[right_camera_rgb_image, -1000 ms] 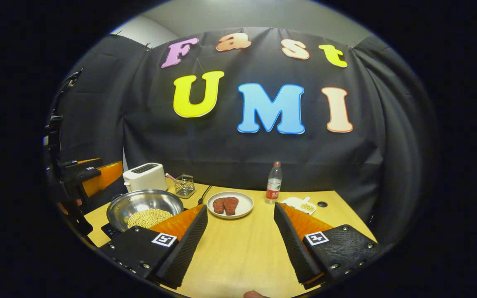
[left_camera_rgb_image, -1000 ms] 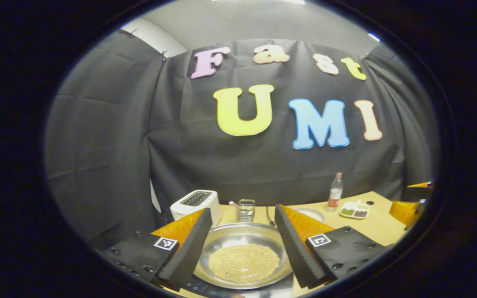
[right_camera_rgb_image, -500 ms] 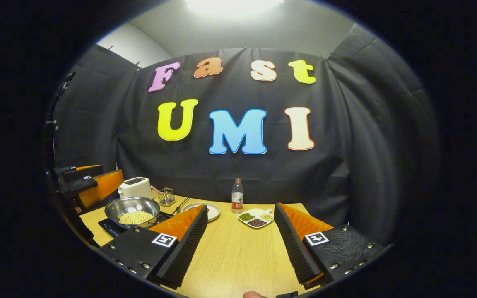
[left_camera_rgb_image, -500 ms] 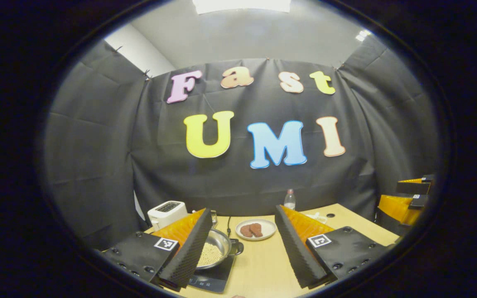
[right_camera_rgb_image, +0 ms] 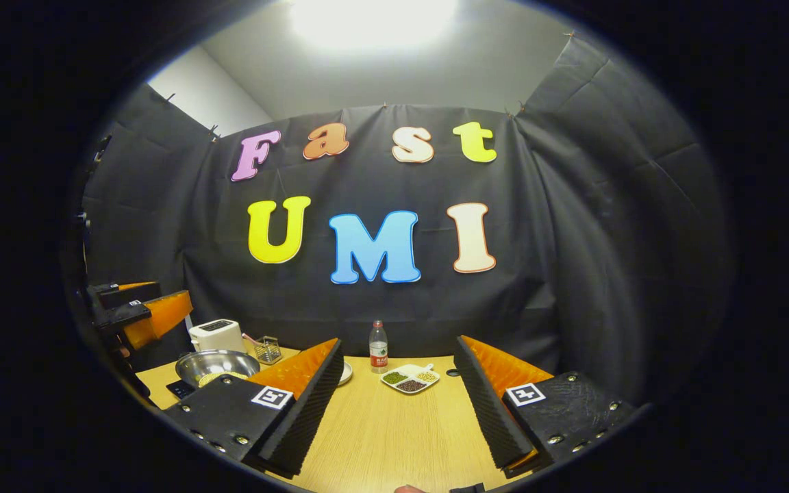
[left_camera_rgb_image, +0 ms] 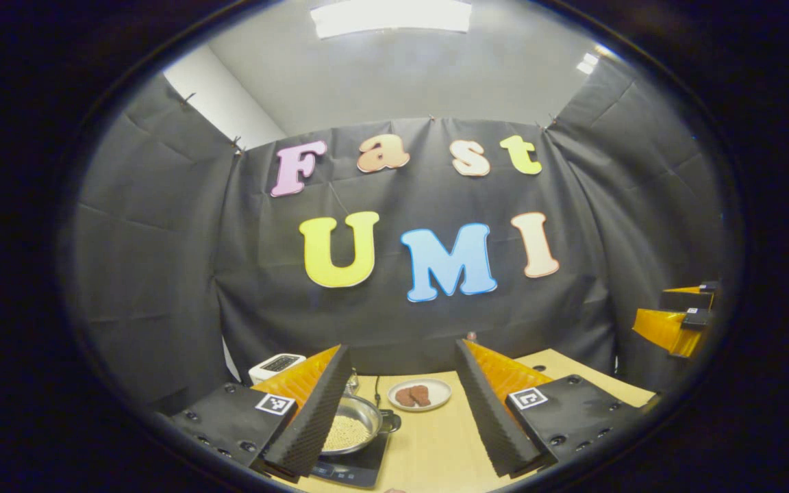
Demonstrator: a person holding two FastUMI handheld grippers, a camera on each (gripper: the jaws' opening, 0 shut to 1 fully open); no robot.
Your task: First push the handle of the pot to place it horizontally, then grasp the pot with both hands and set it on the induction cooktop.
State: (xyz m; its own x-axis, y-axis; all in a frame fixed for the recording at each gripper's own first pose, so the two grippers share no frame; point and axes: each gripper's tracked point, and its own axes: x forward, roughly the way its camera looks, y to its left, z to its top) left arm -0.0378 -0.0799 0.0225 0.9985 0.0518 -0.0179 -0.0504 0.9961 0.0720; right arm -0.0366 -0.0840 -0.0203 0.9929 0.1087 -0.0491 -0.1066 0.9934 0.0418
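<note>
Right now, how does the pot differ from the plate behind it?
The pot is a deep metal bowl holding pale grains; the plate is flat, white, and carries two brown pieces. The pot sits on the induction cooktop; the plate lies on the table. Both are round, upright and untouched by either gripper.

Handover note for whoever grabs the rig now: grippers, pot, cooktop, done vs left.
Left gripper: open, holds nothing, raised above the near edge of the table.
Right gripper: open, holds nothing, over bare table further right.
Pot: holds pale grains and sits on the induction cooktop at the table's left side, one side handle pointing right toward the plate.
Done: the pot looks placed and both grippers are clear of it.
Left: nothing obvious; just check that the pot sits square.
</note>
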